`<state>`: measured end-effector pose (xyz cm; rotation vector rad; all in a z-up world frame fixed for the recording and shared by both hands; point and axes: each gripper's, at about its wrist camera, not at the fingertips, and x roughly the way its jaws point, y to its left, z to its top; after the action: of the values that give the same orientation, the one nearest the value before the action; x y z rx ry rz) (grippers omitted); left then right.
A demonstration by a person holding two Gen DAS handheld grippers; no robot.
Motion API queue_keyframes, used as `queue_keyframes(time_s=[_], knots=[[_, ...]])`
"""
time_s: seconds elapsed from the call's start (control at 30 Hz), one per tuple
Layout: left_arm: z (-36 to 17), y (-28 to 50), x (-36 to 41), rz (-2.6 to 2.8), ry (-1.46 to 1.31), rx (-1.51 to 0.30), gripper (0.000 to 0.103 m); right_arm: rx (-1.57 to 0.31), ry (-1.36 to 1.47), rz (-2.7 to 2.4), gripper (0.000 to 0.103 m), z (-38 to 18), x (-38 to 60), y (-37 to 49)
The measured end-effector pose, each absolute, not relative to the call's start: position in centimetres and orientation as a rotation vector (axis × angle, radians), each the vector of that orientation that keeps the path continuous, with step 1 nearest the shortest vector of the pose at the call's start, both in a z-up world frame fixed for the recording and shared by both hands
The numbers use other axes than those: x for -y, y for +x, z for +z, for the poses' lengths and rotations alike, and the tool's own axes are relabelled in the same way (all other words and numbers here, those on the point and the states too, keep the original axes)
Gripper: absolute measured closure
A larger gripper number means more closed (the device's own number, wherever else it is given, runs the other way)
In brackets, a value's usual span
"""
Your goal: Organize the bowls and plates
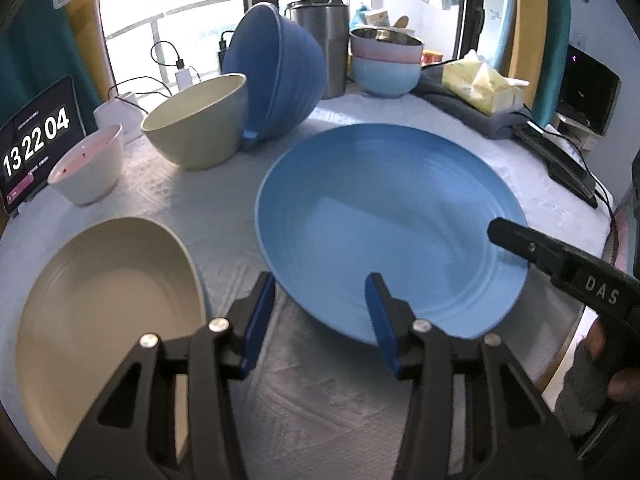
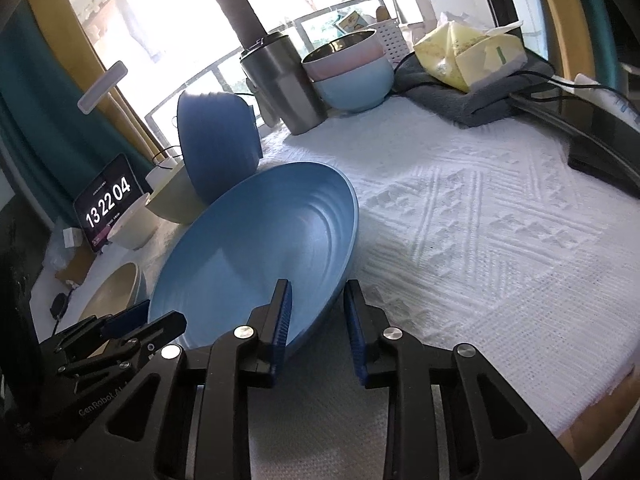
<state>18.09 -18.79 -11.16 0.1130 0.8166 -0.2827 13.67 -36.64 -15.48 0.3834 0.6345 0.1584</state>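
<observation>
A large light-blue plate (image 1: 384,216) (image 2: 248,256) lies mid-table on the white cloth. My left gripper (image 1: 318,300) is open and straddles its near rim, one blue pad over the plate and the other outside, neither pressing. My right gripper (image 2: 318,308) straddles the plate's right rim; its jaws stand narrow, with a sliver of gap at the outer pad. One of its black fingers (image 1: 516,240) rests over the rim. A beige plate (image 1: 108,300) (image 2: 116,292) lies to the left. Behind are a pale-green bowl (image 1: 200,124), a dark-blue bowl (image 1: 280,76) tipped on its side, and a small white bowl (image 1: 88,168).
At the back stand a steel canister (image 1: 324,40) and a stack of pink and light-blue bowls (image 1: 386,64). A tissue pack (image 1: 484,84) sits on a grey towel; a dark device (image 1: 568,164) lies along the right edge. A tablet clock (image 1: 36,140) leans far left.
</observation>
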Motion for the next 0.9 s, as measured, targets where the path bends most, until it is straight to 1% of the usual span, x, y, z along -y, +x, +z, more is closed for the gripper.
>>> queue_keyframes(time_s=[0.47,0.9], knots=[[-10.6,16.6,18.8,-0.346,0.097,-0.789,0.058,-0.627,0.381,0.102,0.074,-15.6,37.0,12.2],[-9.2,15.2,17.4,-0.361,0.056,-0.747,0.058,-0.605,0.355,0.086,0.074,-14.3,36.0,11.0]])
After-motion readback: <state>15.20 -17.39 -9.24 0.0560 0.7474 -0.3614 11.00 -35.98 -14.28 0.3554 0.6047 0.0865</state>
